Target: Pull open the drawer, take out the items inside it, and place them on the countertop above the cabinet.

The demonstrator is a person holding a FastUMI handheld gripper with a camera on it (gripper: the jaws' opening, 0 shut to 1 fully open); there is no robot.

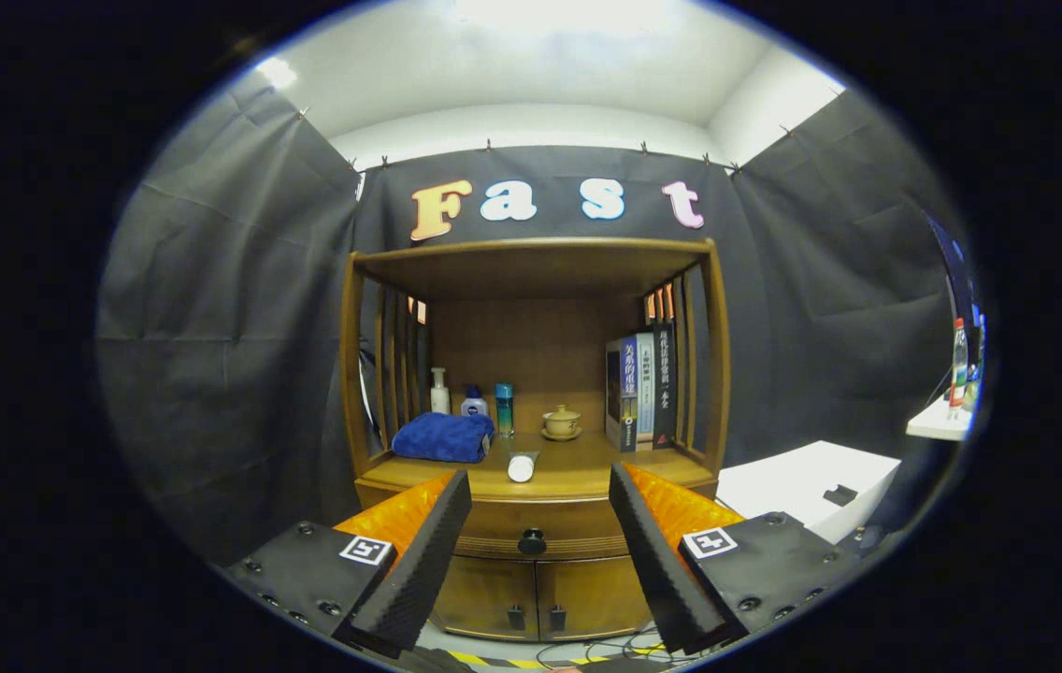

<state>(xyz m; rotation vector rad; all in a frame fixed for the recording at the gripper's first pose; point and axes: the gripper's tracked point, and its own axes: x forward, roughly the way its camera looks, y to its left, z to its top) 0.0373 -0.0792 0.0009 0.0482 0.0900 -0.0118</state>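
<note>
1. Gripper view is looking straight at a brown wooden cabinet with slatted sides and an open shelf bay above a countertop.
2. My gripper is hanging wide open, holding nothing; its two ridged, wedge-shaped fingers are framing the cabinet front without touching it.
3. The shut wooden drawer is sitting just under the countertop, its round dark knob lying between my fingers and beyond them. What is inside it I cannot tell.
4. Below the drawer, two flat wooden cabinet doors with small dark handles are standing closed.
5. On the countertop a small white cylindrical tube is lying on its side near the front edge, its round end facing me.
6. A folded blue plush towel is resting to the left, soft and rounded.
7. Behind it a white pump bottle, a squat blue-capped bottle and a tall teal canister are standing upright in a row.
8. A pale lidded ceramic cup on a saucer is sitting mid-shelf.
9. Several upright books are leaning against the right slats.
10. A white boxy table is showing to the right of the cabinet.
</note>
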